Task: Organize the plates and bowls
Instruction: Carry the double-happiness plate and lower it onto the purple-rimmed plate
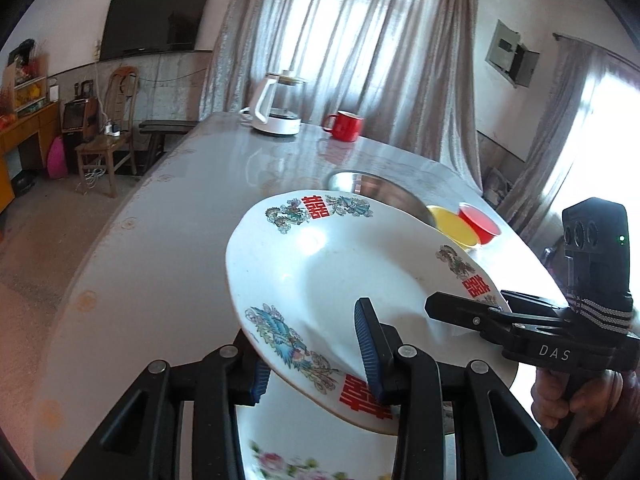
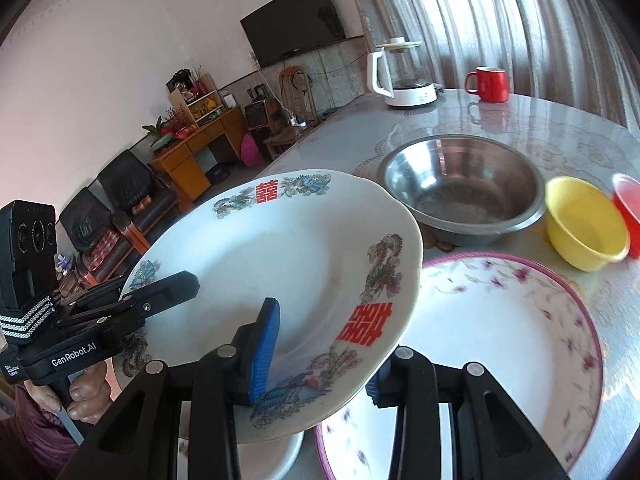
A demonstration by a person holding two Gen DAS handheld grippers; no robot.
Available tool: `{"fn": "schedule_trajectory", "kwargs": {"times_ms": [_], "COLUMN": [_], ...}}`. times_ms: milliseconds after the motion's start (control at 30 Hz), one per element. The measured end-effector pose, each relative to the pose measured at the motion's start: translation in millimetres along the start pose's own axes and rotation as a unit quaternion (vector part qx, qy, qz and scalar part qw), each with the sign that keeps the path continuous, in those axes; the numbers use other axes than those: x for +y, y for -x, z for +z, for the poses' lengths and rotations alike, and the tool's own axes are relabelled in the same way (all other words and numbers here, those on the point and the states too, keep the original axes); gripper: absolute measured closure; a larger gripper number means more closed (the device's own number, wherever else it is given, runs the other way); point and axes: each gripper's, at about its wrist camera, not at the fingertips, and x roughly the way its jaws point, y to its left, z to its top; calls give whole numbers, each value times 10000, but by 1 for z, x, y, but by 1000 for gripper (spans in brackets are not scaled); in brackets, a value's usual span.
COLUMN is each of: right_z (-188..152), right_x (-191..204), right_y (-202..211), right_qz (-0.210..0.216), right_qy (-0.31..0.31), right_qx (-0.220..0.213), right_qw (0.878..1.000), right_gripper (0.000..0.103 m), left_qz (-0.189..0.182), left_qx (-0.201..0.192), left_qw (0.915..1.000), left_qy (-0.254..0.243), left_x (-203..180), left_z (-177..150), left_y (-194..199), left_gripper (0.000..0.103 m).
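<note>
A white plate with red characters and dragon-and-phoenix prints is held tilted above the grey table, clear of the surface. It is pinched at opposite parts of its rim: the left gripper has one blue pad on the upper face and the other under the rim, and the right gripper is clamped the same way on the other side. In each wrist view the other gripper is seen reaching in from the side, held by a hand on its handle.

Beyond the plate a steel bowl stands on the table, with a yellow bowl just beside it and a red bowl touching the yellow one. A large plate with a pink rim and flower print lies on the table below the lifted plate and is partly covered by it. Farther back a white kettle and a red mug are set near the curtain.

In the right wrist view, part of another white dish is seen under the lifted plate; its shape cannot be made out. The red bowl is cut off at the picture's edge there. In the left wrist view a flowered rim at the bottom is blurred.
</note>
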Motion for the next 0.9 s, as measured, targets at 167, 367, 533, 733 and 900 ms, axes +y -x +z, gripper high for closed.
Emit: {"fn": "schedule_trajectory", "kwargs": {"times_ms": [167,367,533,733,900], "right_z": [-21,-47,-63,-69,-69], "right_x": [-18,-49,-74,-95,-96], "right_y": [38,70,81,83,84], "right_qz": [-198,-485,-783,-999,-1137], "right_qy": [-202,-605,-959,-1183,-1112], "right_qx": [-90,-67,-10,32,22], "right_qw": [9996,9970,9923,9879,9873], "right_gripper": [67,67,67,67,66], "left_qz": [-306,-537,-556,-583,-389], "left_qx": [143,559,901,1234,1286], "left_qw": [9993,9966,9937,9905,9907], "left_qy": [-128,-266,-363,-191,-222], "left_x": [-36,-76,-98,-102,-100], "left_z": [-8,-18,-24,-26,-29], "left_y": [-3,-25,-47,-66,-70], "left_gripper": [66,65,64,62,62]}}
